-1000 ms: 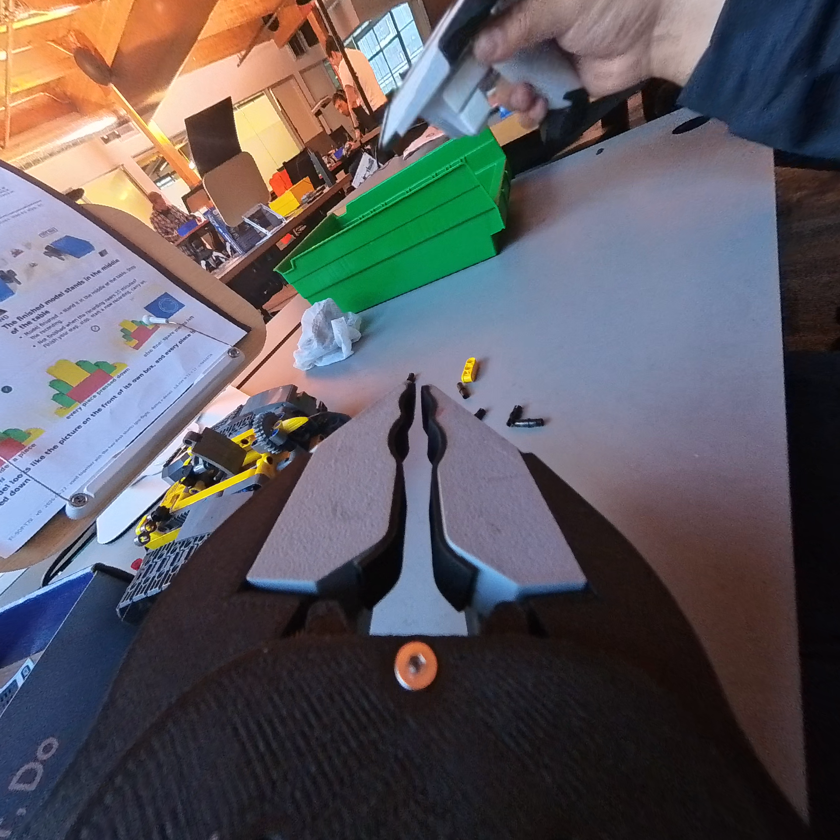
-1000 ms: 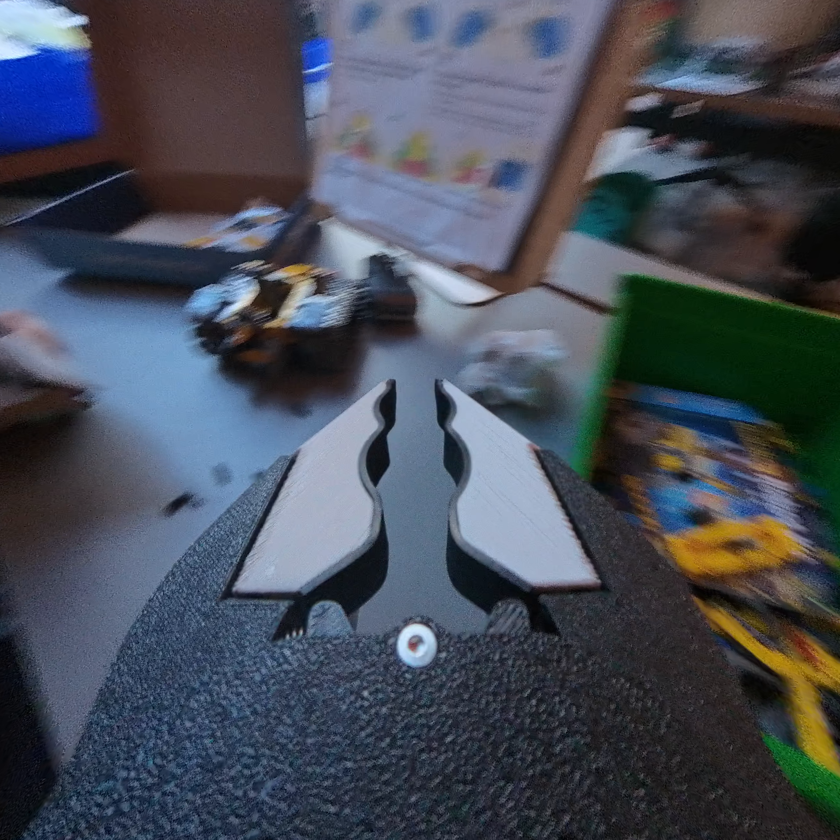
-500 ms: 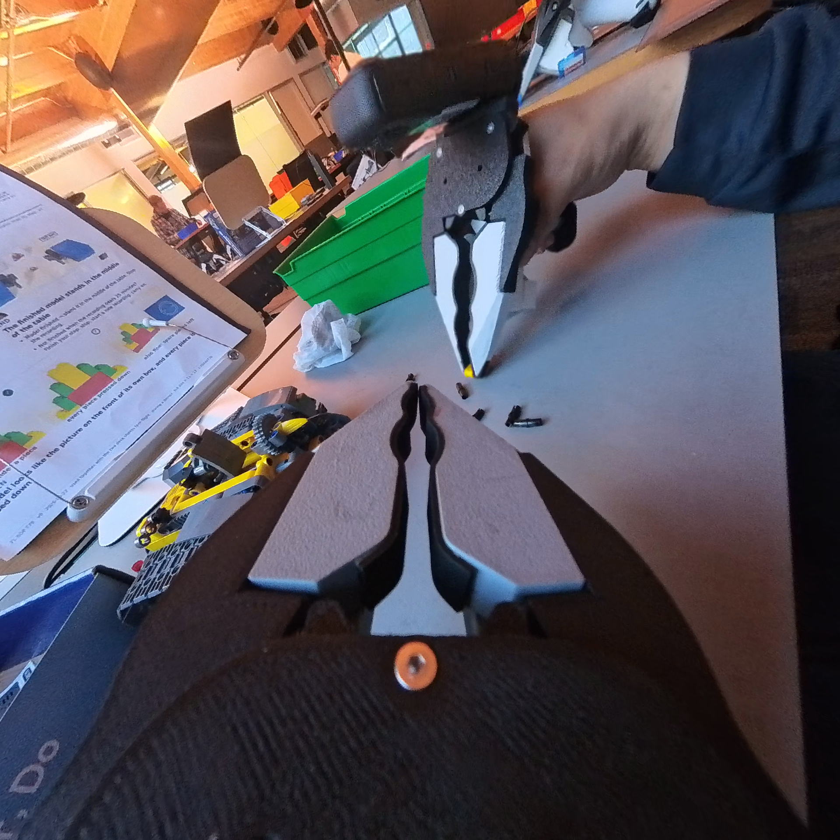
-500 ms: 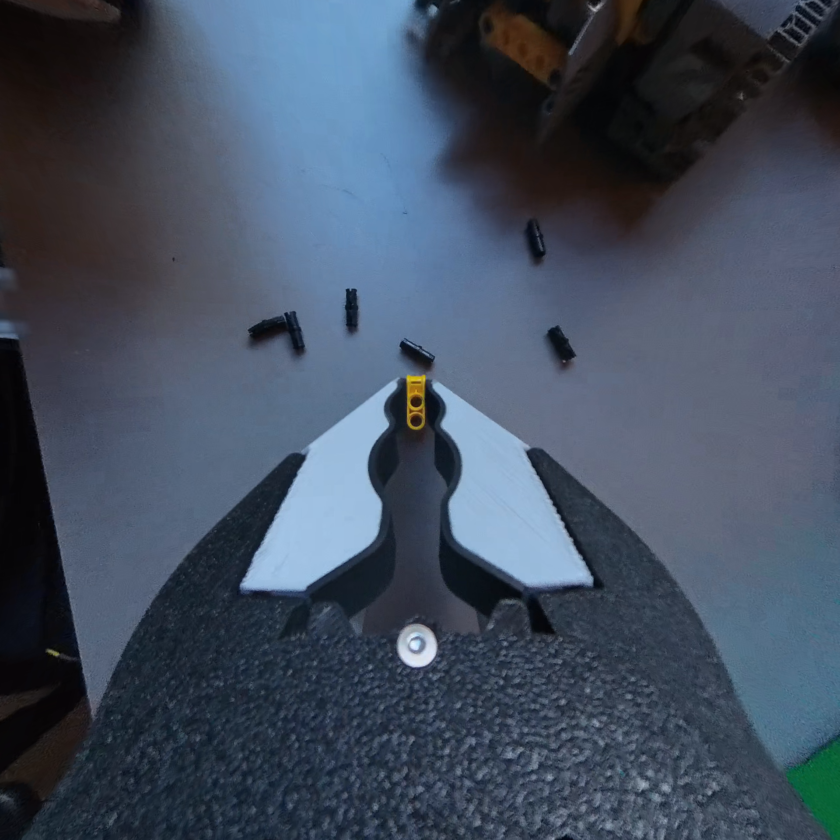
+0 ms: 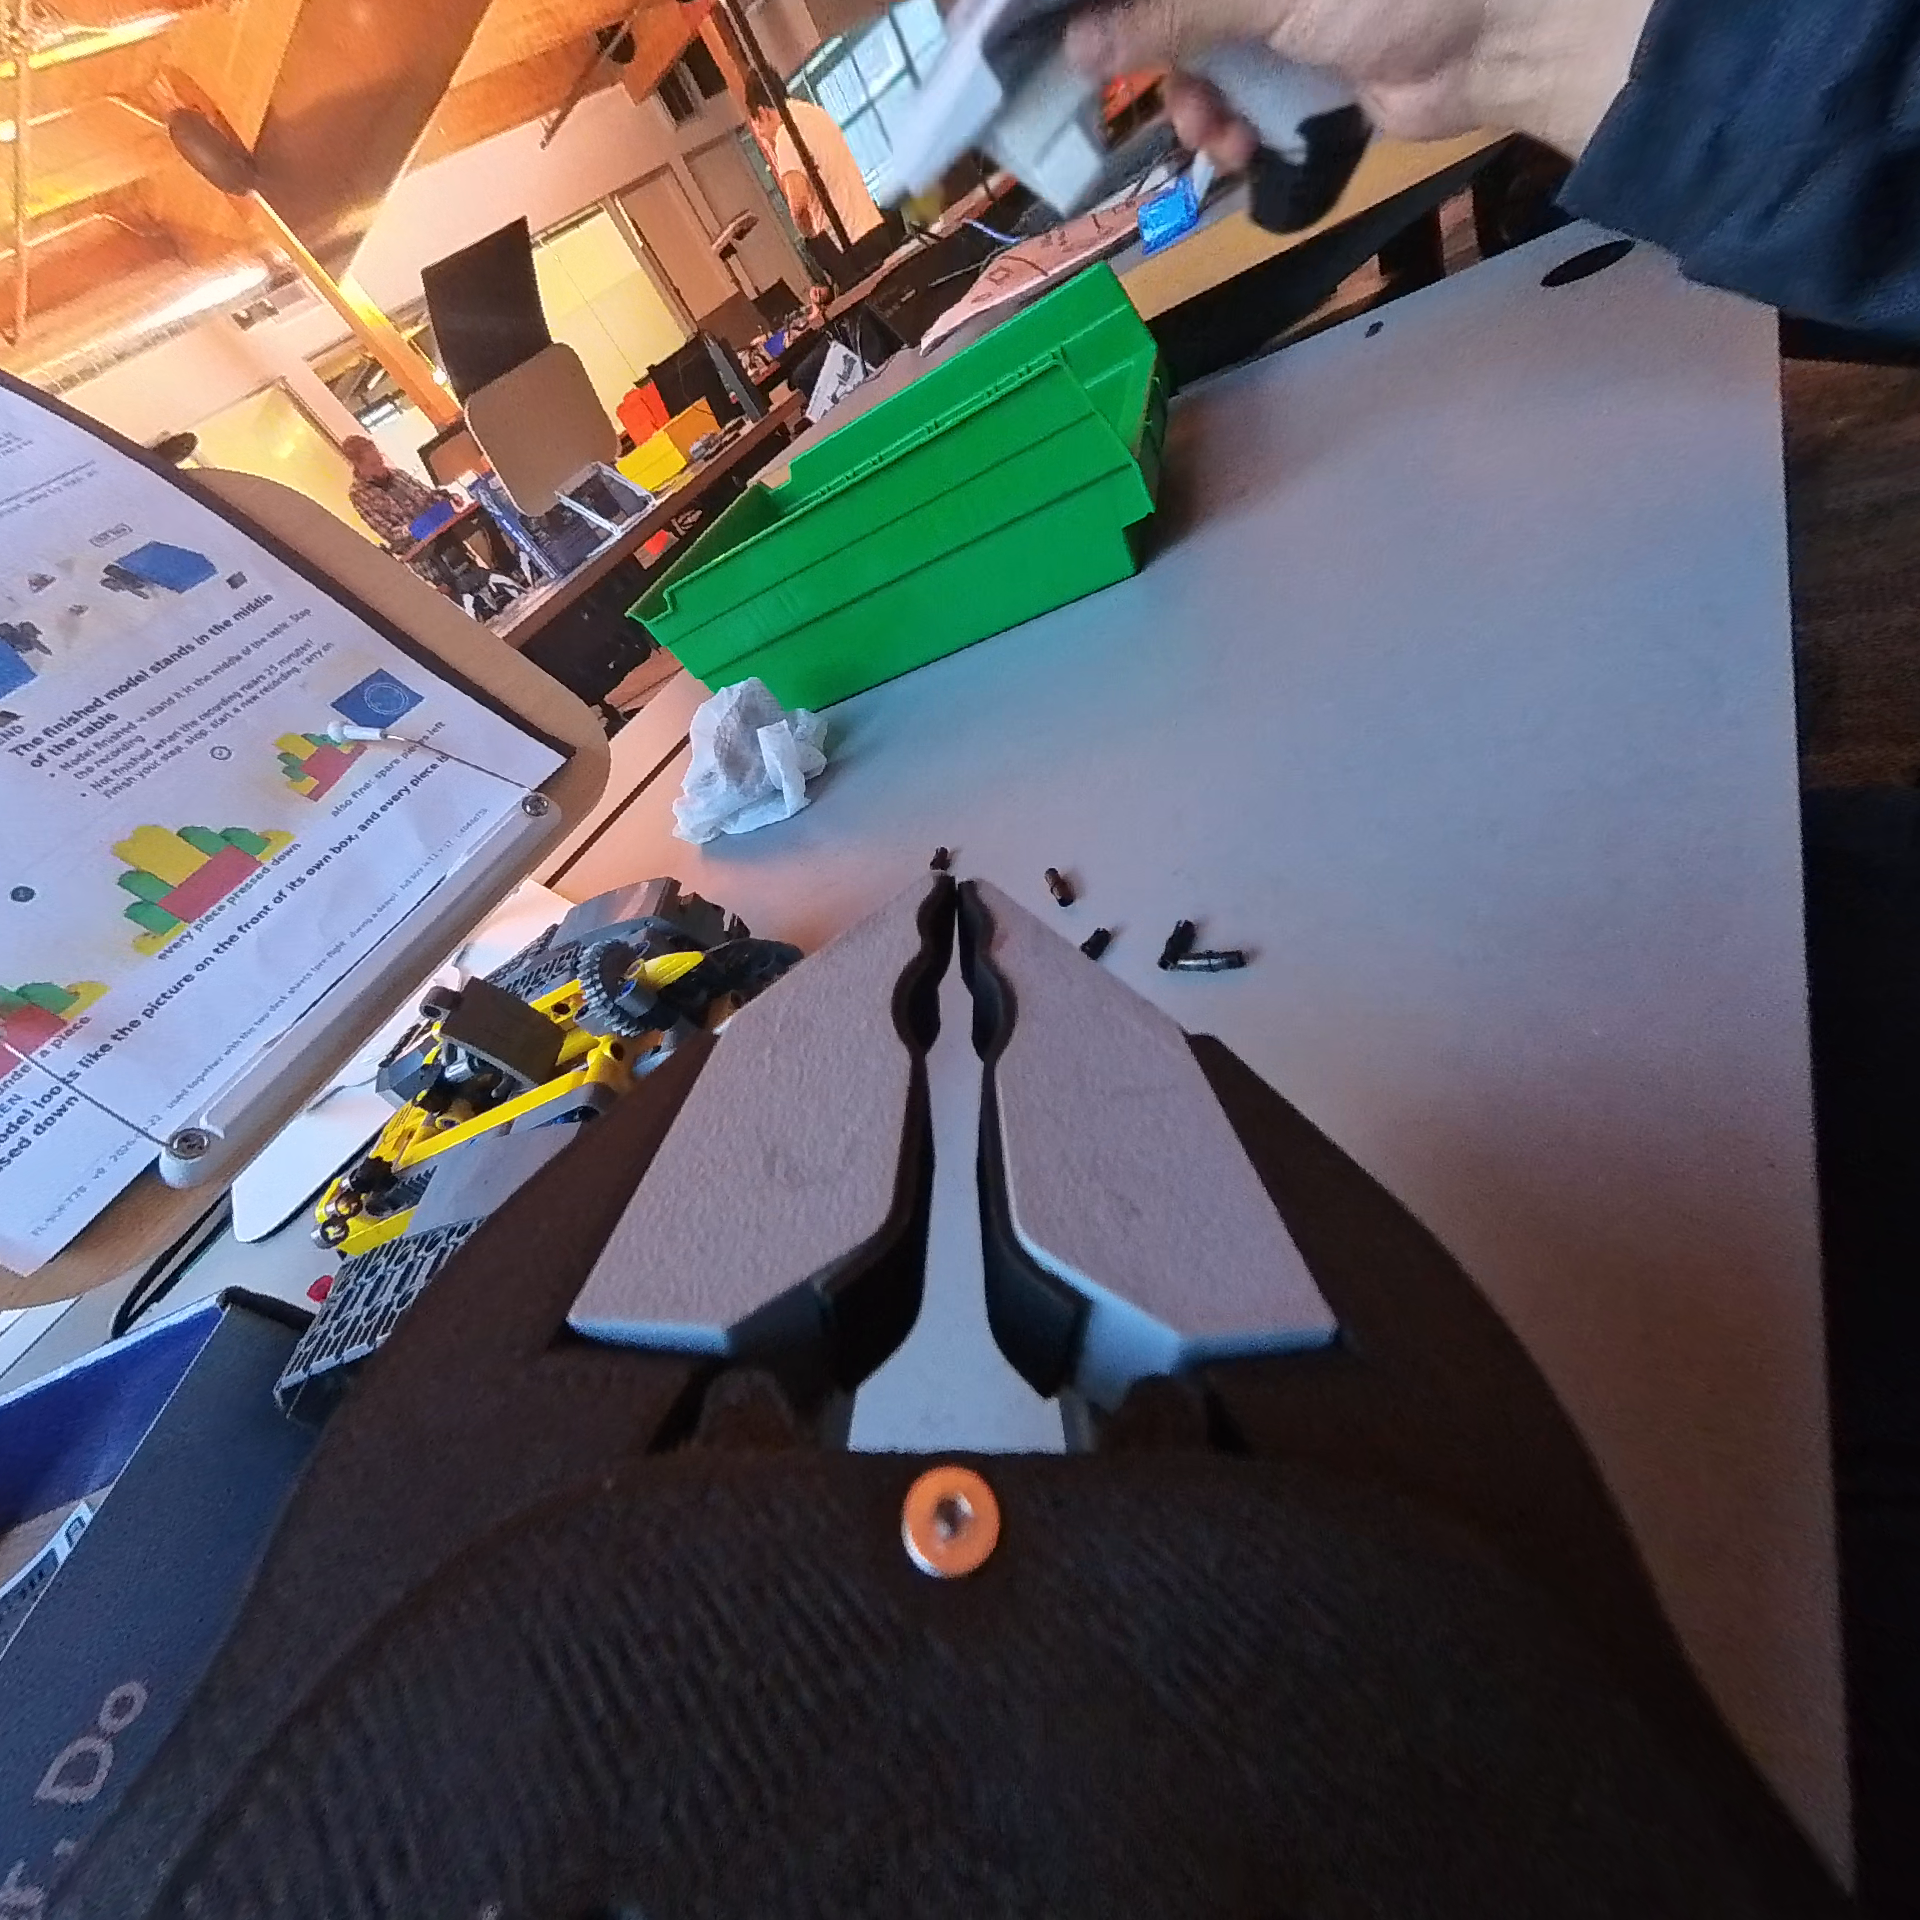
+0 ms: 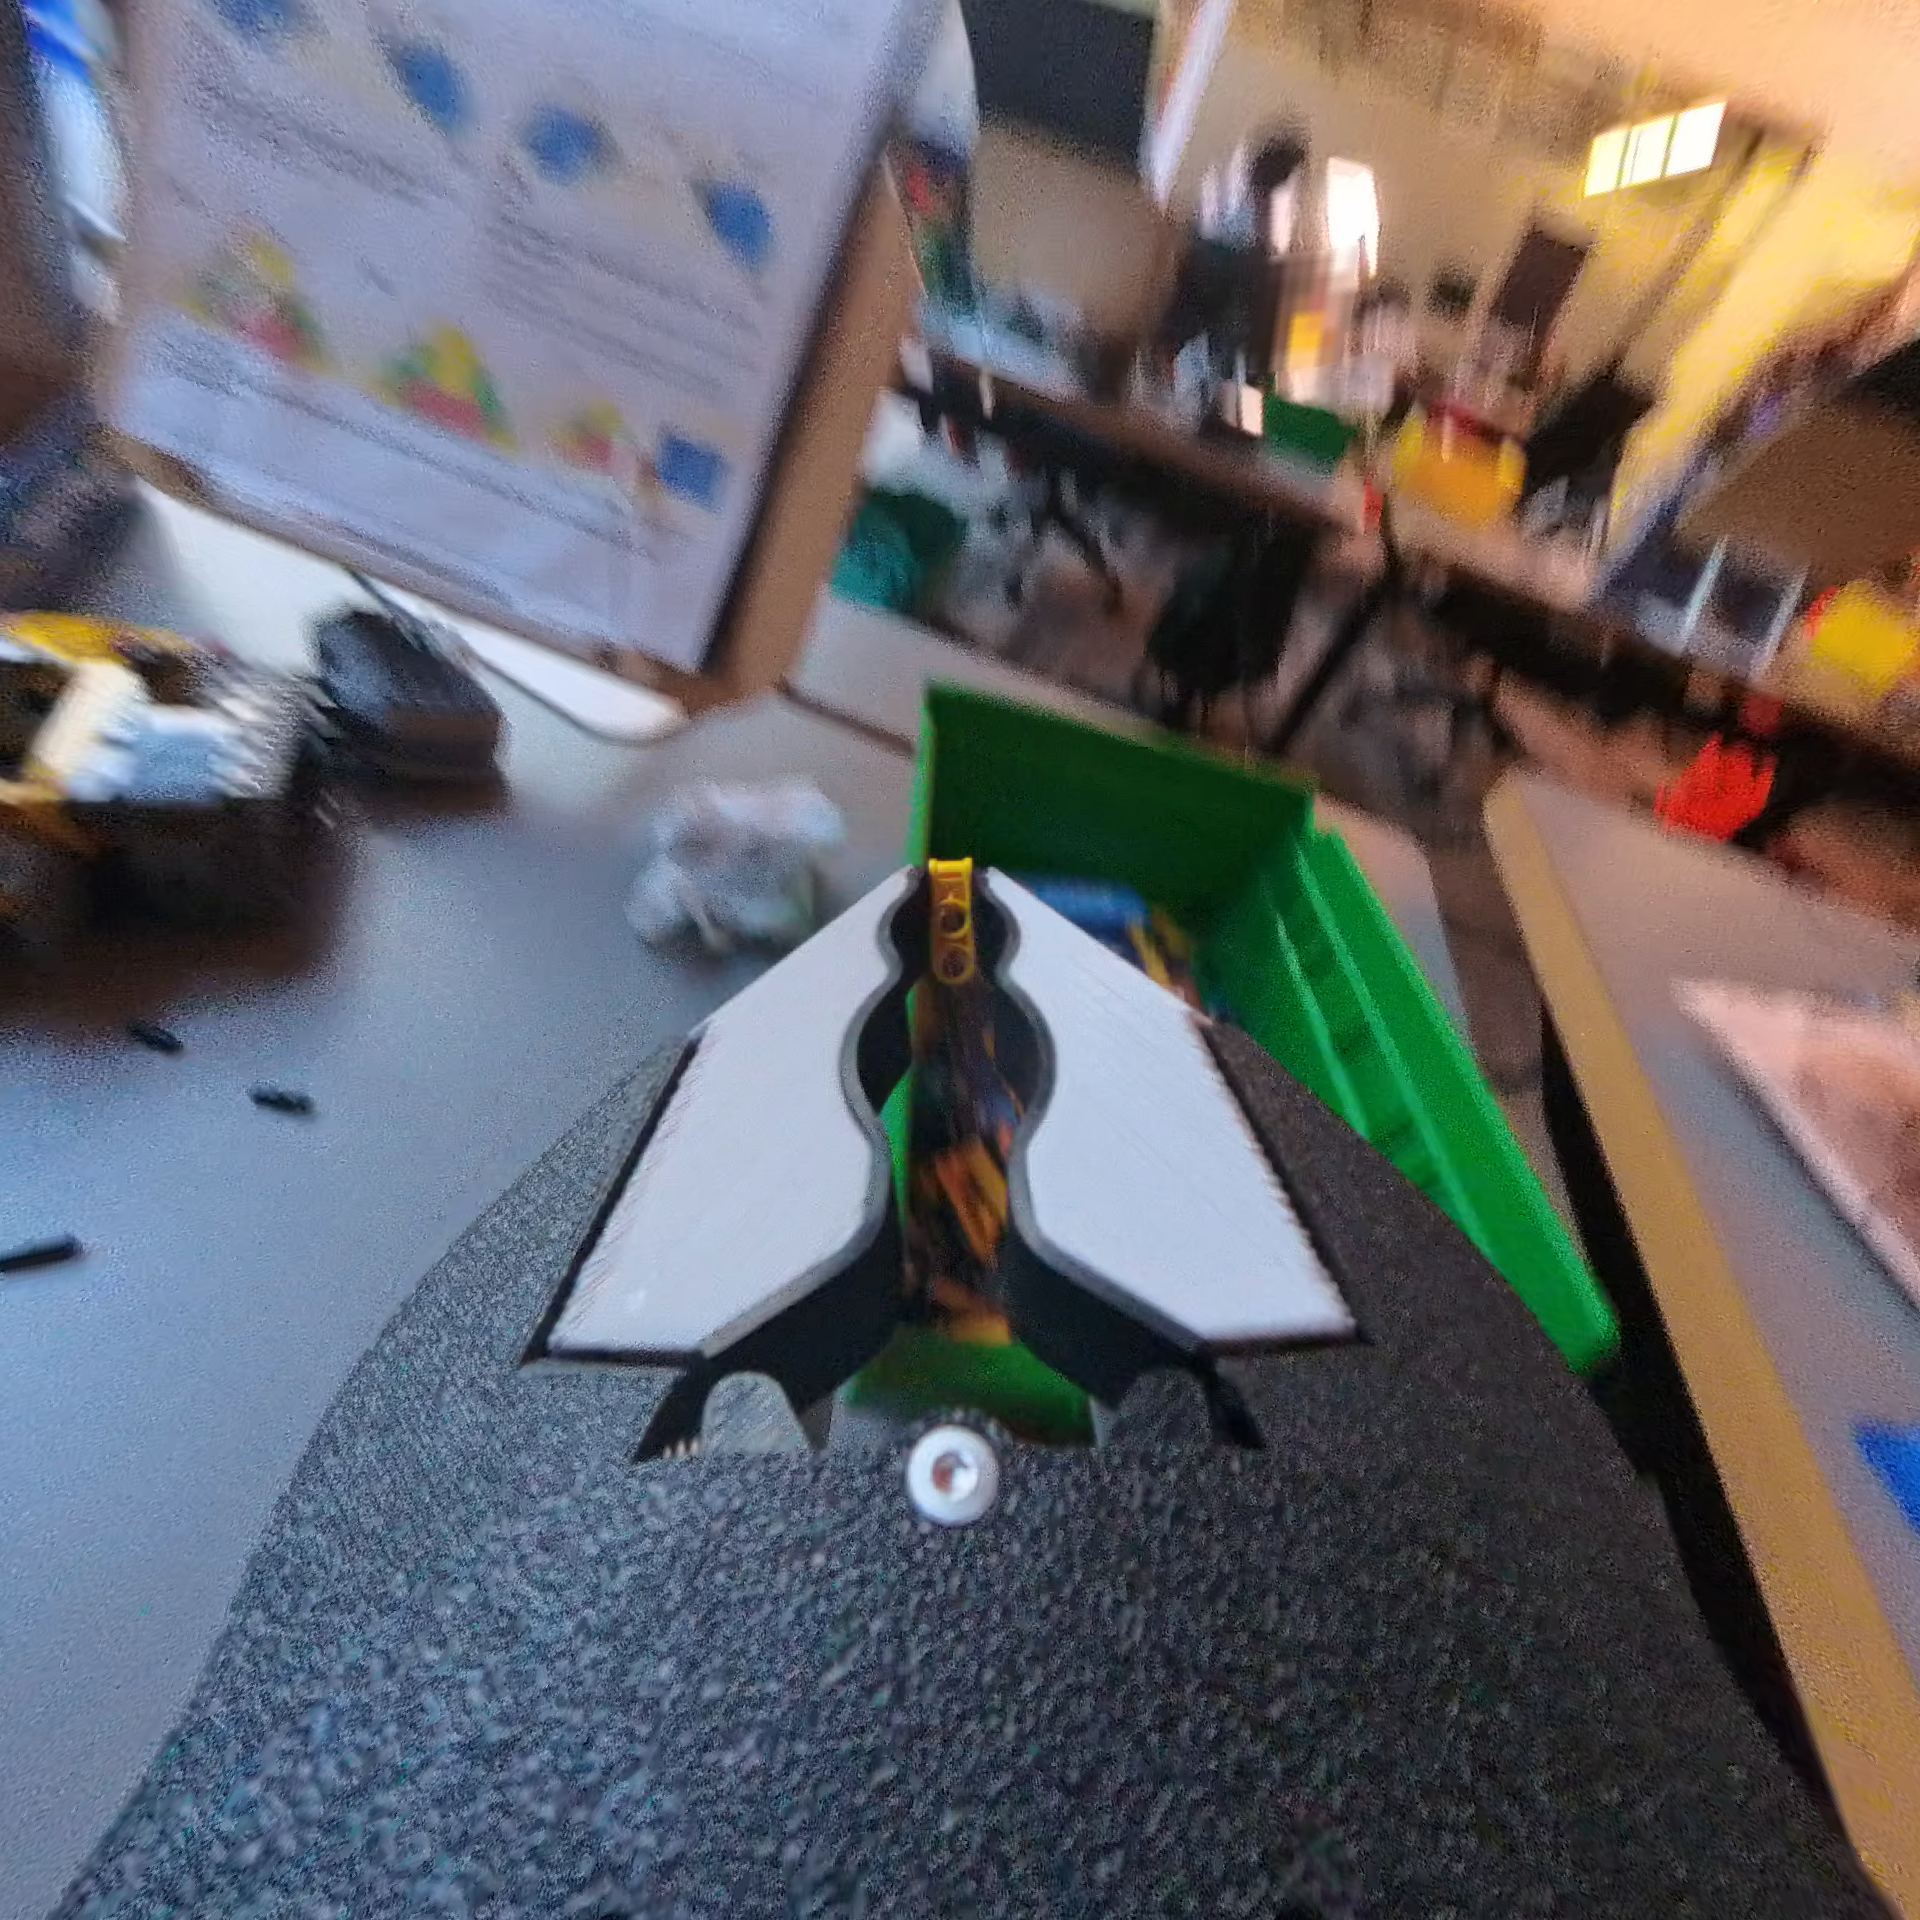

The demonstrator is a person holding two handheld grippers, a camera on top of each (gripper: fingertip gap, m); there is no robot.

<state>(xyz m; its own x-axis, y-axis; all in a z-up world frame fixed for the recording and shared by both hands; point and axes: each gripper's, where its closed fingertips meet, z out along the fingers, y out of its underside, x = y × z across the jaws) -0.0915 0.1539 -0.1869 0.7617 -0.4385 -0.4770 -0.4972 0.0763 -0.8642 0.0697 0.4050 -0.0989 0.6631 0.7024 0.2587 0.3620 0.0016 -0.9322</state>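
My right gripper [image 6: 951, 883] is shut on a small yellow brick piece with holes [image 6: 949, 925] and holds it in the air over the green bin [image 6: 1101, 800]. It also shows, blurred, in a hand at the top of the left wrist view [image 5: 935, 166]. My left gripper [image 5: 954, 891] is shut and empty, low over the grey table [image 5: 1455, 727]. Several small black pins [image 5: 1184, 951] lie on the table just beyond its tips. A yellow and grey brick vehicle [image 5: 540, 1049] sits to its left.
Stacked green bins [image 5: 914, 540] stand at the back of the table, with a printed booklet inside [image 6: 1101, 914]. A crumpled white tissue [image 5: 753, 764] lies near them. An instruction board [image 5: 208, 831] stands at the left. A dark box [image 5: 94, 1507] lies at the near left. Some 30 cm of space lies between my two pairs of fingers.
My right gripper closed on the yellow piece on the table, lifted it and swung over to the green bin. The yellow piece is gone from among the pins. My left gripper stayed still.
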